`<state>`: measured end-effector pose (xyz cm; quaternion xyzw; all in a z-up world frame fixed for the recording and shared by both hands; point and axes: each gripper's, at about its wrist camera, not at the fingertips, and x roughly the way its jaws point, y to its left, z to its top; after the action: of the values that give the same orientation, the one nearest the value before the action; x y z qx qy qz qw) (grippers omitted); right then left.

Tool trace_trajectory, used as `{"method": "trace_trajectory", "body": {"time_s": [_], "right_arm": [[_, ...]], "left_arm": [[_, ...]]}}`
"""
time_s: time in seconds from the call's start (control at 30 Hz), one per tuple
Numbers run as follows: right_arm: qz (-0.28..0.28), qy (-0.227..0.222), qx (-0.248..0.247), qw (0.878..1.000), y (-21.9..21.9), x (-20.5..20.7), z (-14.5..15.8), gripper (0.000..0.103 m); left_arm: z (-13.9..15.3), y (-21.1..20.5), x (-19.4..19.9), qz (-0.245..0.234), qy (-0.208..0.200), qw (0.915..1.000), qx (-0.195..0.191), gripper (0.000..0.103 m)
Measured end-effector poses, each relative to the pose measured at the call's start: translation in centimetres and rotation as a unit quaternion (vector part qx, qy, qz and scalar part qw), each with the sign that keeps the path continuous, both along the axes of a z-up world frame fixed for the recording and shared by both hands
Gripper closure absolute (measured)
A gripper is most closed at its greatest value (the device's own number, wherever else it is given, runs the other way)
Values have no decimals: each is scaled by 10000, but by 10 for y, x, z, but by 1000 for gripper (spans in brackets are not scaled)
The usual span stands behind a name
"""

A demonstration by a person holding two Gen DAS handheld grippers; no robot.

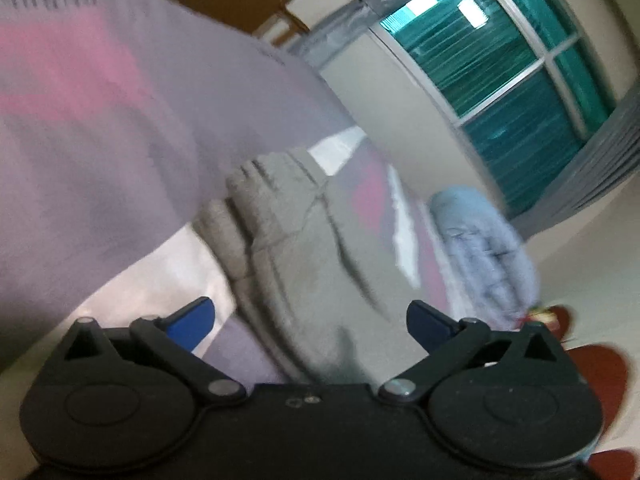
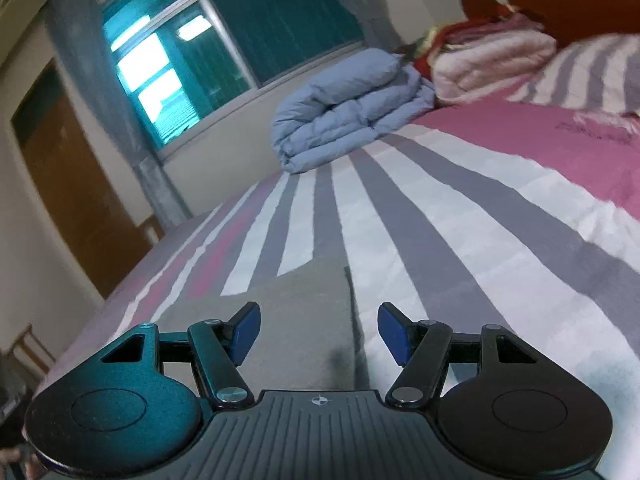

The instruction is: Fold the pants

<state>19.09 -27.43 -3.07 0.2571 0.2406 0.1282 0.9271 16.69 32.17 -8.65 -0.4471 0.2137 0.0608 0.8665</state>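
Left wrist view first: the grey pants [image 1: 304, 248] lie bunched on the bed [image 1: 192, 264], gathered waistband at the far end, the cloth running back toward the camera and passing between the blue pads of the left claw [image 1: 310, 320]. That claw is spread wide, released, nothing pinched; the picture is blurred, so I cannot tell if a pad touches the cloth.

Over to the right wrist view: a flat grey part of the pants [image 2: 304, 320] sits on the striped bed cover [image 2: 460, 232], its straight edge running down between the pads of the right claw [image 2: 318, 332]. Right claw also released, pads well apart, hovering just above the fabric with no grip on it.

Beyond the pants, toward the far side of the bed, a folded blue quilt [image 2: 344, 108] rests on the cover, and just right of it a pink folded blanket [image 2: 492, 64] and a striped pillow [image 2: 592, 76]. The same blue quilt [image 1: 484, 252] shows right of the pants in the left view. Behind the quilt stands a window [image 2: 240, 40] with grey curtains [image 2: 80, 80]; left of that, a brown door [image 2: 68, 184].
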Motion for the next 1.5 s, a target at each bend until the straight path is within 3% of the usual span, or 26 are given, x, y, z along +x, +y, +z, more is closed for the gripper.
{"method": "trace_trajectory", "body": {"time_s": [0.13,0.37,0.4,0.47,0.5,0.57,0.67,0.8,1.03,1.17,1.33,1.43,1.5], "right_arm": [[-297,130,370,9988,-12,-3,-2,38],[-357,346,43,9988,-5,16,-8,35],[-386,420,-120,9983,-1,25,-13,35],[-389,567,-212,9974,2,39,-24,35],[-409,652,-164,9969,2,43,-30,35],[-501,773,-7,9957,0,45,-38,35],[-519,718,42,9961,-4,40,-36,35],[-641,640,322,9954,-22,30,-30,35],[-806,627,353,9941,-47,24,-11,35],[-737,386,232,9963,-65,13,4,35],[-842,234,389,9954,-99,-3,12,35],[-943,312,564,9934,-115,-9,7,35],[-1050,402,652,9915,-124,-12,1,35]], "left_arm": [[-12,22,14,-64,-279,9987,-420,8],[-18,15,36,-165,-325,9993,97,8],[-17,12,30,-145,-367,9991,177,15],[-21,9,15,168,-188,9988,417,61],[-27,11,9,271,-134,9990,336,73],[-29,13,2,274,-333,9988,252,76],[-16,3,-1,342,-343,9974,529,79],[23,-27,-9,303,-751,9912,1047,80],[94,-119,8,-448,-1201,9655,2266,80],[118,-198,31,-1099,-1415,9441,2768,80],[103,-301,66,-1818,-1531,9342,2659,81],[84,-354,79,-2323,-1433,9242,2673,81],[69,-387,80,-2548,-1307,9140,2876,81]]}}
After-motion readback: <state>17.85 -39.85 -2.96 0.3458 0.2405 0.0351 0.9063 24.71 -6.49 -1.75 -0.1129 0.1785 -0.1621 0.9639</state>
